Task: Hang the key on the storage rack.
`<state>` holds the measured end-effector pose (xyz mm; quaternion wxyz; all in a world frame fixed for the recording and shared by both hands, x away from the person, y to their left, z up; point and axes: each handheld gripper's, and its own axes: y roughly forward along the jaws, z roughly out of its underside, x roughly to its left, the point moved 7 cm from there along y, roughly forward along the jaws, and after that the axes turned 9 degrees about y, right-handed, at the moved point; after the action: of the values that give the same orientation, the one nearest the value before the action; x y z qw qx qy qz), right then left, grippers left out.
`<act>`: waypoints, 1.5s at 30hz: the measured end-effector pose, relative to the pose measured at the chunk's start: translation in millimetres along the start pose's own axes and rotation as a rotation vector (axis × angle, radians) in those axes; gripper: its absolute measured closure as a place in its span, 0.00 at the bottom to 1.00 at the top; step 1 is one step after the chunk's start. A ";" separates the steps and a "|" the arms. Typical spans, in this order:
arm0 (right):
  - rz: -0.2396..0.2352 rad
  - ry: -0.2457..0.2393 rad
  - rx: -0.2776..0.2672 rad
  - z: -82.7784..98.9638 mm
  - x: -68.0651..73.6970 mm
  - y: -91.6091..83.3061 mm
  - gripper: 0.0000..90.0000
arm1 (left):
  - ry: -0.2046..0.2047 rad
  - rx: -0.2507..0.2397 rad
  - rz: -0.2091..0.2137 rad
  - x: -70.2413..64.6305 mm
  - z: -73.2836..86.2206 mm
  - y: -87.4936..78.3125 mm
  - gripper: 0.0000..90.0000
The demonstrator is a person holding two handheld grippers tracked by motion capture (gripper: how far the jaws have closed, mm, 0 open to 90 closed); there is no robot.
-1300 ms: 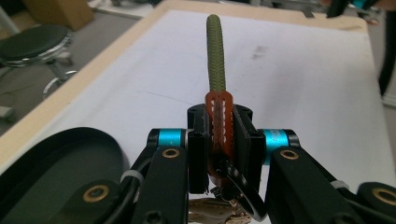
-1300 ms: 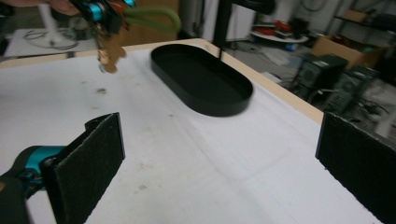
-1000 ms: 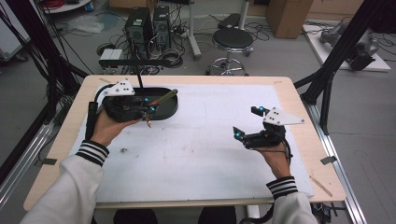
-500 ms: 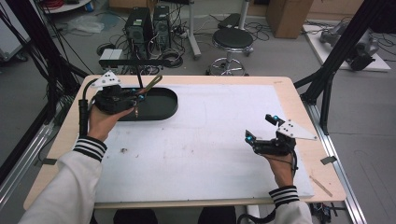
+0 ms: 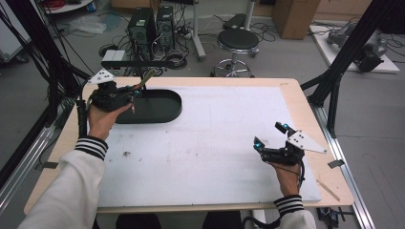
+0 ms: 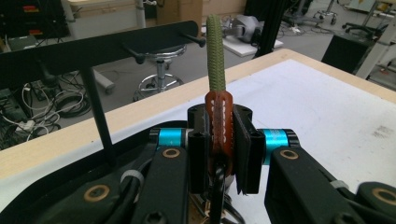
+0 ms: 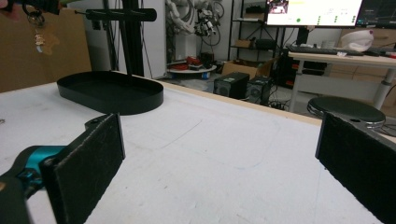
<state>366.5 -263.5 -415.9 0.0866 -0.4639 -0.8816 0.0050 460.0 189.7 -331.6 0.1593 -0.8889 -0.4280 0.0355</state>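
Left gripper clamped on orange-and-green lanyard, strap's long axis pointing up at black hook bar just beyond, over oval tray; nearer hand by far. Since earlier: lanyard carried left off tray toward rack. Right gripper wide, empty, sunk to table

You are working in a robotics lab or engineering workshop. Beyond the far edge of your table, at the top of the high view, two desktop computer towers stand on the floor among tangled cables, beside a round black stool. A black metal frame rises at the upper right. In the right gripper view, the upper right shows a lit monitor above a desk with a keyboard.
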 end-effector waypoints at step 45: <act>0.017 0.010 -0.061 37.3 -9.5 -11.3 0.00 | -0.053 0.066 -0.071 35.8 13.9 34.9 0.86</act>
<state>356.7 -275.0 -453.0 0.0768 -0.4738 -0.8770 -0.0234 506.0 200.5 -353.2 0.1781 -0.8662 -0.4619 0.0676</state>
